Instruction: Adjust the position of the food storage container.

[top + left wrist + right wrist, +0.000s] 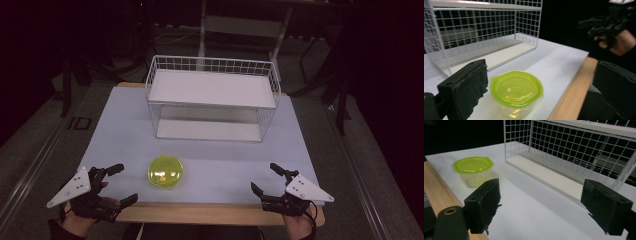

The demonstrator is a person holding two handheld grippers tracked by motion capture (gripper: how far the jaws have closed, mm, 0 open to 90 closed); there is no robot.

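Observation:
A clear plastic tub with a yellow-green lid (165, 171) (516, 88) (473, 165) stands on the white table near its front edge, left of centre. My left gripper (126, 184) (536, 87) is open just left of the tub, jaws wide, nothing held; in its own view the tub lies between and just beyond the jaws. My right gripper (264, 177) (544, 206) is open at the front right, well apart from the tub, with bare table between its jaws. A white wire rack (212, 97) (481, 27) (579, 152) with two shelves stands at the back.
The white tabletop (210, 160) ends in a wooden front edge (200, 212) close to both hands. Dark floor and chair legs surround the table. In the left gripper view the other hand and its gripper (609, 23) show at the upper right.

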